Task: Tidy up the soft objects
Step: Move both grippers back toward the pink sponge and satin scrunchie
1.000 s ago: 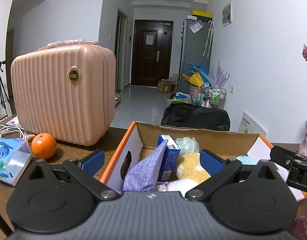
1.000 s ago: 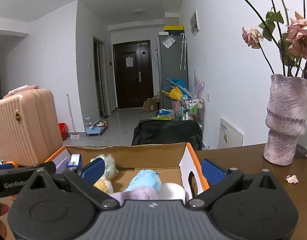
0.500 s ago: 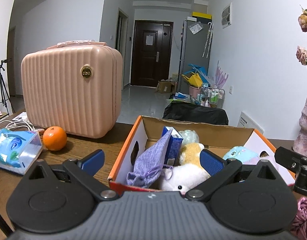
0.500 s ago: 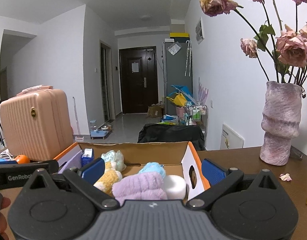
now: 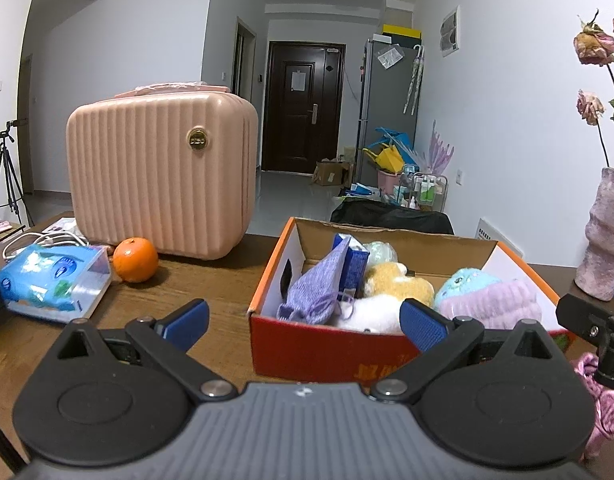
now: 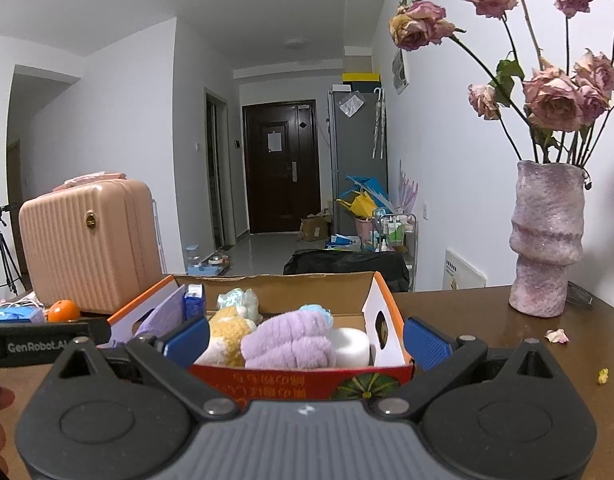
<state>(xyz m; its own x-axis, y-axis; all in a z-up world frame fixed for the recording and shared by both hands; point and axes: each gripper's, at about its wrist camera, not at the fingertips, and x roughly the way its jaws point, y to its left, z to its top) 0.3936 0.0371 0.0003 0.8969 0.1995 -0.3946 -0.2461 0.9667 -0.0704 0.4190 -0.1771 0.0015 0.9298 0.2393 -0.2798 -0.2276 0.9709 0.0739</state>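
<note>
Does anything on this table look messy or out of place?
Yes. Fallen petals and yellow crumbs litter the table below the vase of wilted roses. A blue carton sits among plush toys.

Both wrist cameras sit low behind their fingers (image 5: 185,318), close to the surface (image 5: 211,280), facing down the hallway. The box (image 5: 327,350) lies ahead of both finger pairs (rightward in the left view), shared along with the suitcase (image 6: 89,240).
</note>
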